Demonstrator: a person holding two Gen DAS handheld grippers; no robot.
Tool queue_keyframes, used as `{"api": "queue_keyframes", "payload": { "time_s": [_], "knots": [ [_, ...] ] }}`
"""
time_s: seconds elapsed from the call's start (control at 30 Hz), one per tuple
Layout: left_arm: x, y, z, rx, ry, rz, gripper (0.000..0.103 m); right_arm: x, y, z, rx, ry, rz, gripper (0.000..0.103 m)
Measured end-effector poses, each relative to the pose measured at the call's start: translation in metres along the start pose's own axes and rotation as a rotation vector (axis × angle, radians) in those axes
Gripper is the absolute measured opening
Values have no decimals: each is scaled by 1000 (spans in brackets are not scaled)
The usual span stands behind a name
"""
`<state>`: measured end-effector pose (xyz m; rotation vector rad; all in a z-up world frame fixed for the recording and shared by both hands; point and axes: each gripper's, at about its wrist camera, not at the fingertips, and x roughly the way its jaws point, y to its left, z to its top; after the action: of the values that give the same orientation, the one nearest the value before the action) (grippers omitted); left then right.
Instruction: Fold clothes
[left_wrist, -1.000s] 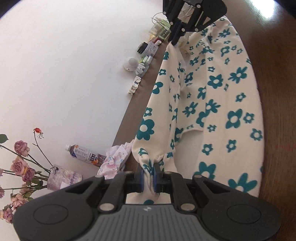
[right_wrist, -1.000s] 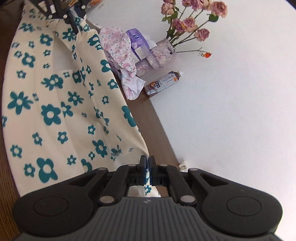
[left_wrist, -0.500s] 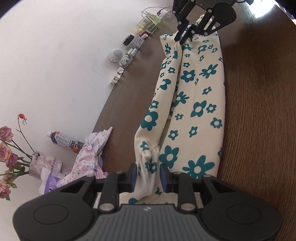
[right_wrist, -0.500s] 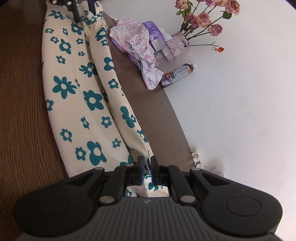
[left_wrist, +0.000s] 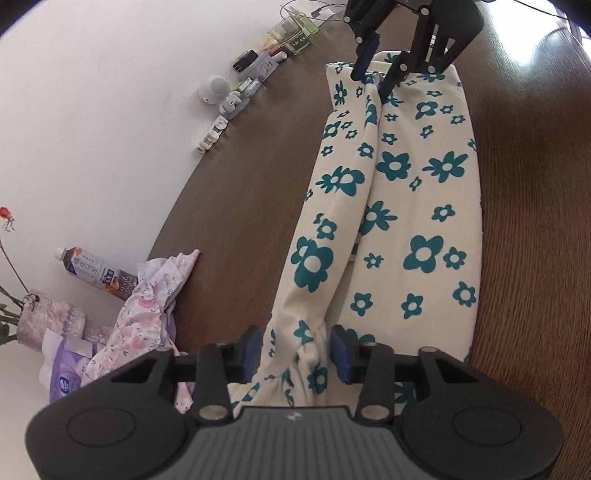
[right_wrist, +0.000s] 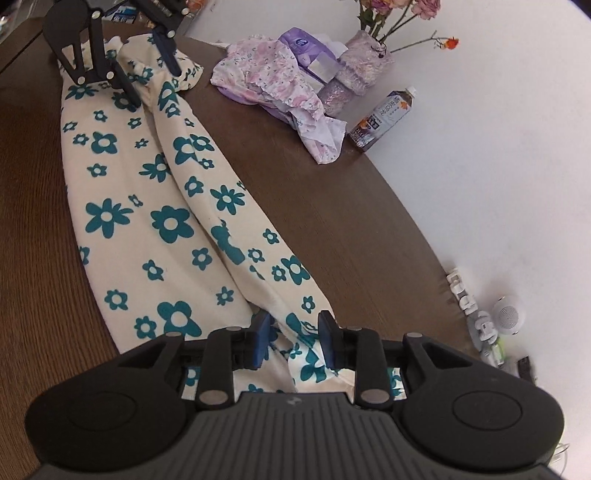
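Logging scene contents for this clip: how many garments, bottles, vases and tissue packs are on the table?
Garments: 2, the flowered cream one and the pink floral one
Bottles: 1
Vases: 1
Tissue packs: 1
Total: 5

A crumpled pink floral garment (right_wrist: 273, 79) lies on the dark wooden table (right_wrist: 351, 221), far ahead and right of the right gripper, touching a purple tissue pack (right_wrist: 301, 44). Just beyond stand a vase of dried roses (right_wrist: 364, 61) and a tea bottle (right_wrist: 386, 118) on its side. A white round speaker (left_wrist: 213, 88) and small gadgets sit along the wall, ahead-left of the left gripper.
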<state>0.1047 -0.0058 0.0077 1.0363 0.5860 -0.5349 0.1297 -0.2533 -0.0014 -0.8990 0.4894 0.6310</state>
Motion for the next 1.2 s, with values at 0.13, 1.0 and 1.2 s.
{"api": "queue_keyframes", "payload": {
  "time_s": [0.13, 1.0, 1.2],
  "knots": [
    [3, 3, 2, 20, -1, 10, 10, 12, -8, 2, 27, 21, 40, 5],
    [7, -56, -34, 501, -50, 298, 13, 14, 57, -9, -260, 25, -256, 3],
    [6, -64, -37, 496, -39, 280, 14, 16, 59, -10, -265, 35, -245, 4]
  ]
}}
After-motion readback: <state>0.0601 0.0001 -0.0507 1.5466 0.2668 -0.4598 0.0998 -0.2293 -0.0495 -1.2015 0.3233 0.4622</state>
